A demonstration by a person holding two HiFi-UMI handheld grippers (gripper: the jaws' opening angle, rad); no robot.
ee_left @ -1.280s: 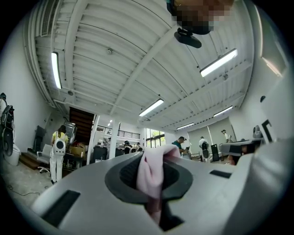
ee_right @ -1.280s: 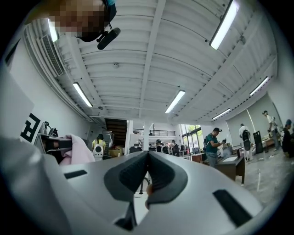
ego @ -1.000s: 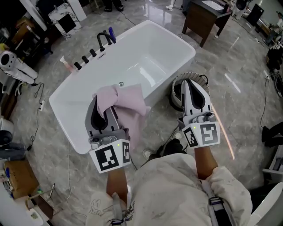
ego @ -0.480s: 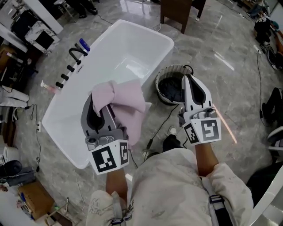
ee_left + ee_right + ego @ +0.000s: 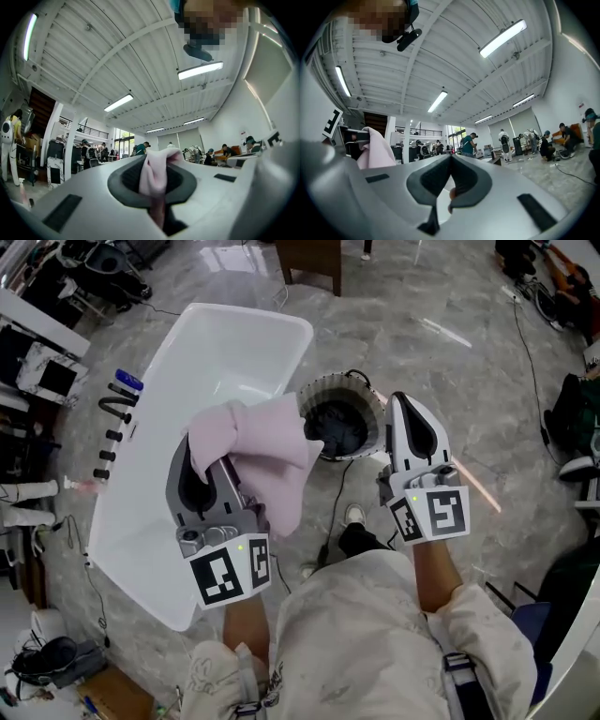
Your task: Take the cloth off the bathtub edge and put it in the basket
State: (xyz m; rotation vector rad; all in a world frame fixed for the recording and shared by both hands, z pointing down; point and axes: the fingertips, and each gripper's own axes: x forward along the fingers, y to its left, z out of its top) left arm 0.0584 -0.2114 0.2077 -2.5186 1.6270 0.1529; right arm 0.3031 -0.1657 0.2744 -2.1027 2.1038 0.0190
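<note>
My left gripper (image 5: pixel 199 457) is shut on the pink cloth (image 5: pixel 258 442), which bunches at its tip and hangs down to the right. In the left gripper view the cloth (image 5: pixel 157 180) is pinched between the shut jaws of the left gripper (image 5: pixel 158 192). It is held clear of the white bathtub (image 5: pixel 220 348), with its right edge over the rim of the round basket (image 5: pixel 339 399) on the floor. My right gripper (image 5: pixel 405 407) is shut and empty just right of the basket. In the right gripper view the right gripper (image 5: pixel 450 180) shows closed jaws and the cloth (image 5: pixel 375 151) at left.
Black taps (image 5: pixel 112 418) line the bathtub's left edge. A black cable (image 5: pixel 330 507) runs across the marble floor from the basket towards my feet. A dark wooden table (image 5: pixel 309 257) stands beyond the tub. People work in the hall in the background.
Both grippers and the cloth have swung right, from over the bathtub's edge to beside the basket. The left gripper still holds the cloth; the right stays shut.
</note>
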